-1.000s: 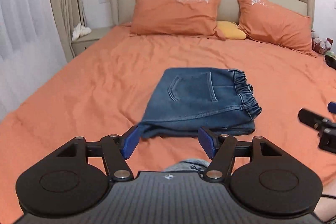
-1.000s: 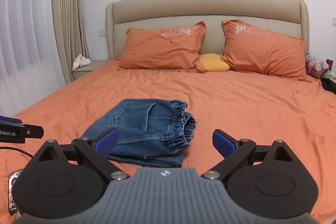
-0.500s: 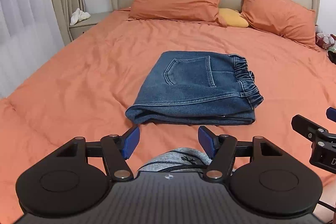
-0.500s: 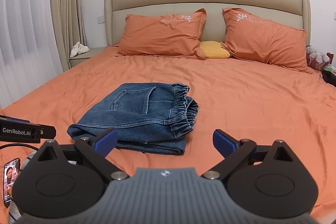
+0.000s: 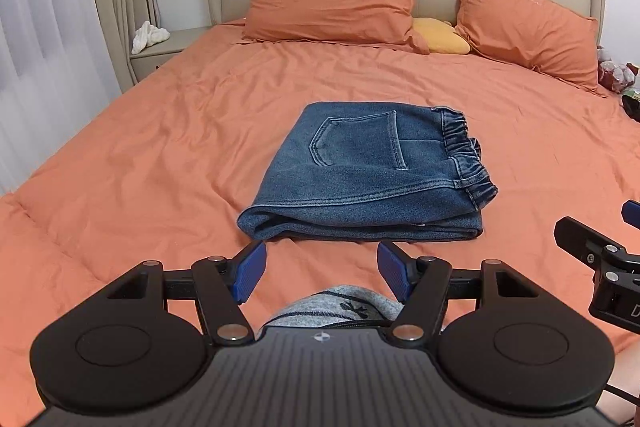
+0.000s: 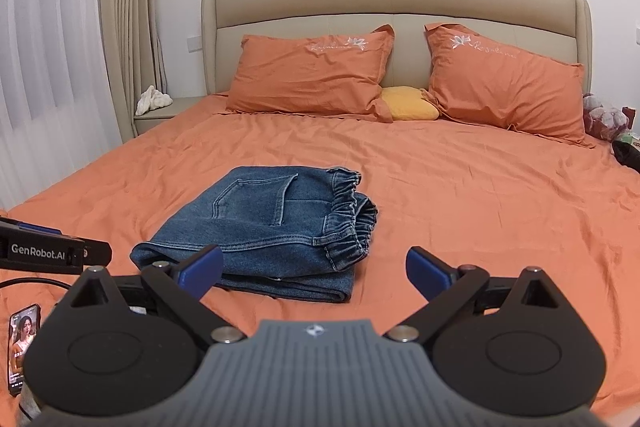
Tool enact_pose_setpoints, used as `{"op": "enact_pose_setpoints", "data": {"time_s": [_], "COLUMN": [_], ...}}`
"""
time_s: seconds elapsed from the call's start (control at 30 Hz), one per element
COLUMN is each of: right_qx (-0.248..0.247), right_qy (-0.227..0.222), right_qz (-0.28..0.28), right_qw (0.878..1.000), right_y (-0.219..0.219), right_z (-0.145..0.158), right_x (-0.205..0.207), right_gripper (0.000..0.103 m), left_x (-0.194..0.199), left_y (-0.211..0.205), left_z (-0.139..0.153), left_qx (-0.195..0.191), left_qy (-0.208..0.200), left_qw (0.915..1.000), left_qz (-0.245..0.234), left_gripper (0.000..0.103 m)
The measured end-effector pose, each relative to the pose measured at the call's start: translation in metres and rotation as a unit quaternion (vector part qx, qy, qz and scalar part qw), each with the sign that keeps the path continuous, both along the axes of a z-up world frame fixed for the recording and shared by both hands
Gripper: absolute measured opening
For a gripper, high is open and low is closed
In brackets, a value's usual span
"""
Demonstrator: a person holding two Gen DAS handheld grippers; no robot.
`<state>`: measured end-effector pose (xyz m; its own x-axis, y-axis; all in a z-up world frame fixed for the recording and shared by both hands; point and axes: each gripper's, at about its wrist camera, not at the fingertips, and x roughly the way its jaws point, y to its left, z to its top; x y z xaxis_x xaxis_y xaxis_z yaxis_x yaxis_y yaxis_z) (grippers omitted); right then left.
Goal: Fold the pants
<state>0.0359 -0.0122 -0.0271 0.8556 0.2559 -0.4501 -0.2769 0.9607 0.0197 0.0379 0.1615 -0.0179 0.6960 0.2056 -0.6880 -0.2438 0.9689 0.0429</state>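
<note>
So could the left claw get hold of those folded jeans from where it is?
Probably yes. The left claw is open and empty, pointing at the near folded edge of the jeans, with only bare orange sheet between them. It isn't touching them yet.

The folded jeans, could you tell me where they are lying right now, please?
The folded jeans lie mid-bed on the orange sheet, ahead of the open left gripper and left of centre in the right wrist view.
</note>
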Motion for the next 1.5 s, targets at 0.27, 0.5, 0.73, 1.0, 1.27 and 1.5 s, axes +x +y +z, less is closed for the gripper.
{"op": "enact_pose_setpoints", "data": {"time_s": [0.27,0.5,0.73,1.0,1.27,1.5], "right_qx": [-0.003,-0.003,-0.003,-0.001,0.001,0.000], "right_qy": [-0.001,-0.001,-0.001,-0.001,0.000,-0.004], "right_qz": [0.000,-0.003,-0.006,-0.009,-0.012,-0.011], "right_qw": [1.000,1.000,1.000,1.000,1.000,1.000], "right_y": [0.0000,0.0005,0.0021,0.0001,0.0001,0.0007], "right_z": [0.0012,0.0037,0.0038,0.0044,0.0053,0.0056], "right_x": [-0.0016,-0.0021,-0.0028,-0.0045,-0.0043,-0.0065], "right_gripper": [0.094,0.094,0.094,0.095,0.095,0.096], "left_x": [0.0003,-0.0004,0.0000,0.0010,0.0008,0.0001], "left_y": [-0.0002,-0.0035,-0.0053,-0.0064,-0.0059,-0.0058], "left_z": [0.0018,0.0039,0.0043,0.0057,0.0069,0.0096], "left_qx": [0.001,0.006,0.007,0.007,0.008,0.009], "left_qy": [-0.001,-0.003,-0.003,-0.005,-0.007,-0.010], "left_qw": [1.0000,1.0000,0.9999,0.9999,0.9999,0.9998], "left_qz": [-0.003,-0.006,-0.009,-0.012,-0.014,-0.015], "left_gripper": [0.075,0.075,0.075,0.075,0.075,0.075]}}
